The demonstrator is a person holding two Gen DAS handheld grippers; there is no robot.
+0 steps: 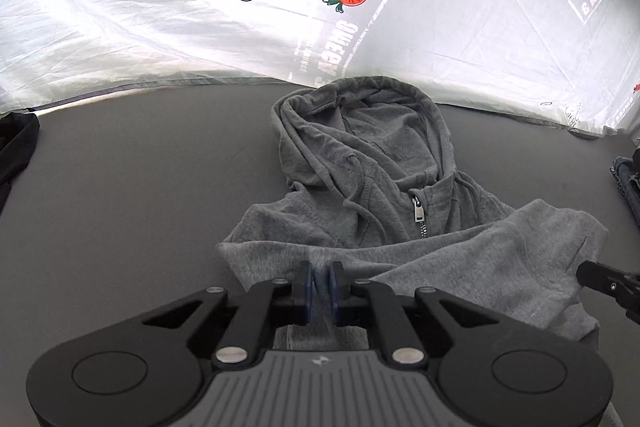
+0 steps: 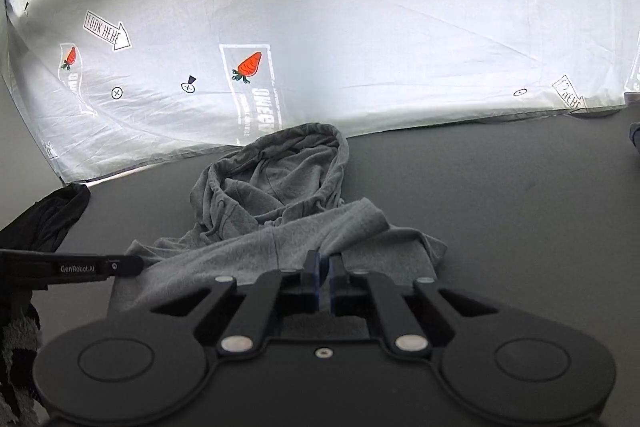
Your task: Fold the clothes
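A grey zip hoodie [image 1: 380, 187] lies on the dark grey table, hood toward the white sheet, a lower part folded up over its chest. It also shows in the right wrist view [image 2: 280, 219]. My left gripper [image 1: 324, 267] is shut on the folded edge of the hoodie near its left side. My right gripper [image 2: 324, 259] is shut on the same folded edge further right. The right gripper's tip shows at the right of the left wrist view [image 1: 600, 277]. The left gripper's finger shows at the left of the right wrist view [image 2: 100, 267].
A white sheet [image 1: 240, 39] printed with carrots and marks hangs behind the table. A black garment [image 2: 44, 223] lies at the far left. A denim garment [image 1: 628, 183] lies at the right edge. Bare grey table [image 2: 500, 207] lies right of the hoodie.
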